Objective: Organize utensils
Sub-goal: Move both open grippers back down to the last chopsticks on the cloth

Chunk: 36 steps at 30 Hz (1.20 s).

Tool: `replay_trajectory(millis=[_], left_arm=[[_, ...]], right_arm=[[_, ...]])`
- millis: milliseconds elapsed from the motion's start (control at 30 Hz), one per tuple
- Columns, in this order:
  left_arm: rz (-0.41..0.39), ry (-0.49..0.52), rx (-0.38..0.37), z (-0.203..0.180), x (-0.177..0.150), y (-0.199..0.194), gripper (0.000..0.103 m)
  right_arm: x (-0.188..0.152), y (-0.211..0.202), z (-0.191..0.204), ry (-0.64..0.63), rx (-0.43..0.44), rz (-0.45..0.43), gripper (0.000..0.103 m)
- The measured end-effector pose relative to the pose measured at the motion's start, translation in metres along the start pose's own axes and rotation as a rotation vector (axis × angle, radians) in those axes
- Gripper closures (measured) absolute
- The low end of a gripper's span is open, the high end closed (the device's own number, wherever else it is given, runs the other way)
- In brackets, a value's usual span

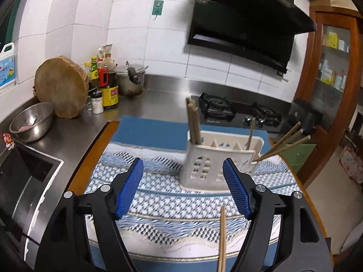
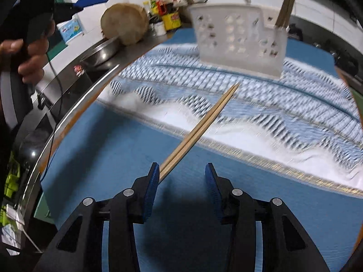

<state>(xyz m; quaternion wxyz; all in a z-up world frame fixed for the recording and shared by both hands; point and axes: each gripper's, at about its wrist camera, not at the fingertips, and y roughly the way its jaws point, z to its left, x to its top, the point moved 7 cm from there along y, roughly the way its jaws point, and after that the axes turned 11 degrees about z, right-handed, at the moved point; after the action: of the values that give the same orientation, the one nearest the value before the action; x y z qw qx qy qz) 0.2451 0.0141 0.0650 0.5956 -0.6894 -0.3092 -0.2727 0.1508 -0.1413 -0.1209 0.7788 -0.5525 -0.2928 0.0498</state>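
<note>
Pick-up step judged in hand: right gripper (image 2: 181,176), jaws apart, is set beside the pale wooden chopstick pair (image 2: 202,124) lying near the white perforated plastic utensil holder (image 2: 238,36); closing on it is needed next.

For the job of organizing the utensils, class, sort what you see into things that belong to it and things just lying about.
Belongs to the job:
- chopsticks on the cloth
- white utensil holder
- chopsticks already in the holder

Just lying about:
- wooden chopping block
- steel bowl
- sauce bottles
- pressure cooker
</note>
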Motion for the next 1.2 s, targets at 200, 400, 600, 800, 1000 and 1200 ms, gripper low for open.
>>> replay_trajectory(millis=[200,400,600,800,1000,1200], left_arm=[[0.022,-0.018,0.026,0.016,-0.015,-0.001,0.027],[0.054,-0.048,0.037,0.030,-0.028,0.004,0.027],[0.081,-0.051,0.044,0.033,-0.039,0.009,0.025],[0.113,-0.046,0.049,0.033,-0.052,0.015,0.025],[0.124,-0.051,0.055,0.036,-0.056,0.017,0.025],[0.133,-0.062,0.056,0.040,-0.060,0.018,0.025]], right_arm=[[-0.009,0.013,0.016,-0.034,0.005,0.028,0.061],[-0.015,0.026,0.019,-0.047,-0.021,0.050,0.058],[-0.016,0.024,0.006,-0.026,-0.104,0.041,0.058],[-0.016,0.017,0.008,-0.023,-0.053,0.027,0.055],[-0.015,0.029,0.023,-0.073,-0.067,0.038,0.055],[-0.011,0.032,0.025,-0.085,-0.097,0.029,0.054]])
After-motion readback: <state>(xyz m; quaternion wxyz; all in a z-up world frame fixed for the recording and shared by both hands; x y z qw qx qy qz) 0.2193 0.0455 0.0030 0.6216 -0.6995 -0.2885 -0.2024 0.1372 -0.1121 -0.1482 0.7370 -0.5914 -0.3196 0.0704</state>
